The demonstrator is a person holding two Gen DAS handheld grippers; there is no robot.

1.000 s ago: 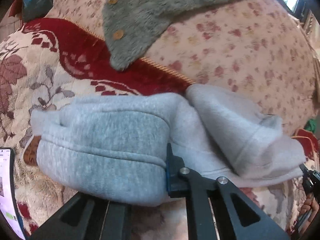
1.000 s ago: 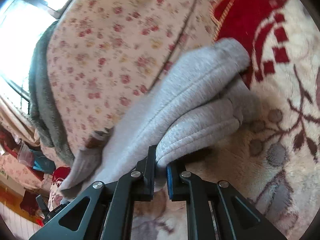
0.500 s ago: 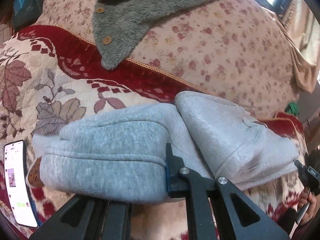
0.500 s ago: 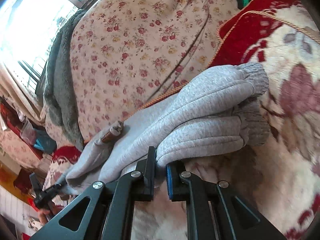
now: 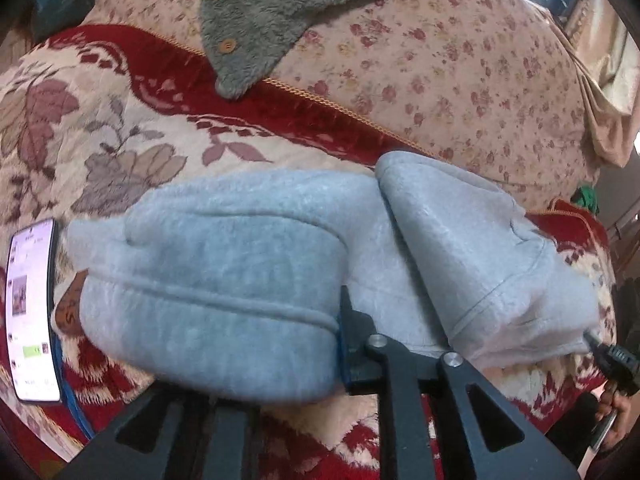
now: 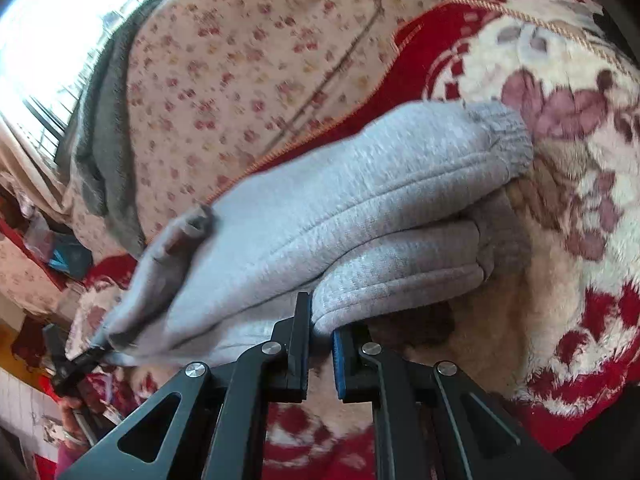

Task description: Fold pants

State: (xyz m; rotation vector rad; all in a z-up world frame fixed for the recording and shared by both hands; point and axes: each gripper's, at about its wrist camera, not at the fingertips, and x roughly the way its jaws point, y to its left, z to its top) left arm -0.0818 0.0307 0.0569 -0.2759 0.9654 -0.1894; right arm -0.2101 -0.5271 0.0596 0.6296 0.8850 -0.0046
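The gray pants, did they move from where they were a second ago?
Yes. In the left wrist view the gray pants have pulled away from the red blanket border, so more flowered blanket shows between them.

The right gripper (image 6: 320, 344) pinches a fold of the grey pants (image 6: 360, 208) between its nearly closed jaws. The folded pants hang in a thick bundle over the red and cream floral blanket (image 6: 580, 240), ribbed cuff toward the blanket's gold-corded edge. At the bundle's far end the left gripper (image 6: 86, 360) is at the fabric. Behind lie a flowered quilt (image 6: 248, 64) and a grey fleece garment (image 6: 104, 128).
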